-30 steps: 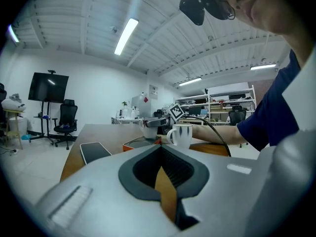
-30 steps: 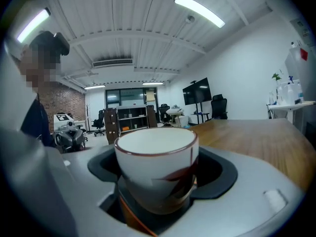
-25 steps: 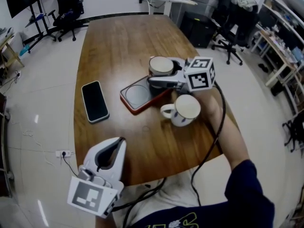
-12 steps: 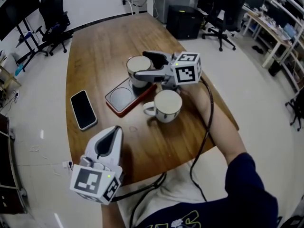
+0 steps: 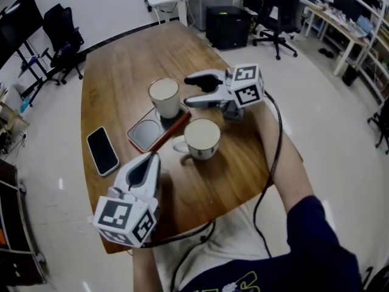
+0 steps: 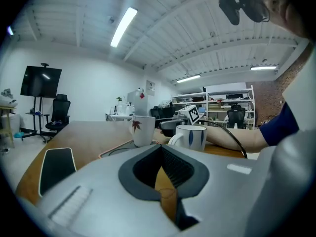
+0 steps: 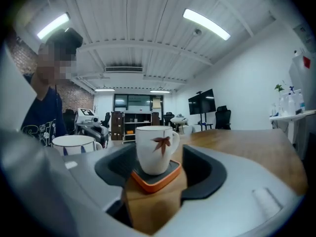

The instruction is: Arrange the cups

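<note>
A white cup with a red leaf stands upright on the right end of an orange-rimmed tray. My right gripper sits just right of that cup, open; its jaws have just been closing, with nothing between them and the tips apart from the cup. A white mug with blue marks stands on the table in front of the tray, its handle pointing left. My left gripper is shut and empty over the near table edge, pointing at the tray and both cups.
A black phone lies left of the tray. The wooden table narrows toward the far end. The person's right forearm lies along the table's right edge. Office chairs and desks stand on the floor beyond.
My right gripper opened off the leaf cup and drew back to the right, leaving it on the tray. My left gripper moved forward over the table edge toward the tray.
</note>
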The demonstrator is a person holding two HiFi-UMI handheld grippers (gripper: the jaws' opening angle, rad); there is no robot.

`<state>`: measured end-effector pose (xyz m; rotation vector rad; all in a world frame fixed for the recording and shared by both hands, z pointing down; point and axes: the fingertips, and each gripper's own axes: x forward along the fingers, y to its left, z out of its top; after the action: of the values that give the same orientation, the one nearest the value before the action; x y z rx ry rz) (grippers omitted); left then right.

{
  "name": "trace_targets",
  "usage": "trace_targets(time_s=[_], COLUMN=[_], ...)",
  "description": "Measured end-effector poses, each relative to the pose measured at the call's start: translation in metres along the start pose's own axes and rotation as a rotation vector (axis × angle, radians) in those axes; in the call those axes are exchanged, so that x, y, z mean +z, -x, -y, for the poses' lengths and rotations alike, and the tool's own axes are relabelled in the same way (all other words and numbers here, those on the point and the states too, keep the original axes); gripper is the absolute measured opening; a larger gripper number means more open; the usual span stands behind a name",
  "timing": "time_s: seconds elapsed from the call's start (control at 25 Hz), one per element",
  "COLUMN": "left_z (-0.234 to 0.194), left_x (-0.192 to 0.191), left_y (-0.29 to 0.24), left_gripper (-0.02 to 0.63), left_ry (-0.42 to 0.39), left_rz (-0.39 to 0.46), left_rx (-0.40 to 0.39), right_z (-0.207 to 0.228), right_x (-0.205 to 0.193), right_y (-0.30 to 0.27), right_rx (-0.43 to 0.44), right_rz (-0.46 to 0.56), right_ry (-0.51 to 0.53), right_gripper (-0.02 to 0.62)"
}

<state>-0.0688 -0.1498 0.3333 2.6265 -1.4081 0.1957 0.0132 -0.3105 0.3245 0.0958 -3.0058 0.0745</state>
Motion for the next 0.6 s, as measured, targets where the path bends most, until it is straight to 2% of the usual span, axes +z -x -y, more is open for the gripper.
trace_targets(time_s=[0.04,0.08,0.12,0.36,0.48,0.6], left_z=[-0.001,-0.002,-0.003,-0.003,0.003,0.017], left_x=[0.001,0.001,0.001,0.001,0.002,-0.002], left_y=[0.002,0.003,0.004,0.002,-0.002,-0.010], left_gripper=[0.002,0.002,0.002,0.002,0.000,0.000], left_ry=[-0.005,-0.006,-0.005,0.005,0.001,-0.002], left_rz=[0.015,0.022,0.024,0.016,0.013,-0.024], left_rx=[0.008,0.017,0.025,0.044,0.031,-0.048], right_z=[0.007,0.015,0.023,0.048,0.040,0.028], right_x=[-0.002,-0.005,-0.008,-0.014,-0.011,-0.011], right_y=[0.005,0.011,0.016,0.027,0.021,0.012], right_rx=[-0.030,-0.063,-0.091,-0.232,-0.189,-0.129], right_rz=[-0.006,-0.015,-0.027,-0.051,-0.048,-0.051], right_ry=[-0.006,-0.013,-0.022,-0.057,-0.050,-0.042], right_gripper=[0.226,0.087,0.014,0.014,0.014,0.013])
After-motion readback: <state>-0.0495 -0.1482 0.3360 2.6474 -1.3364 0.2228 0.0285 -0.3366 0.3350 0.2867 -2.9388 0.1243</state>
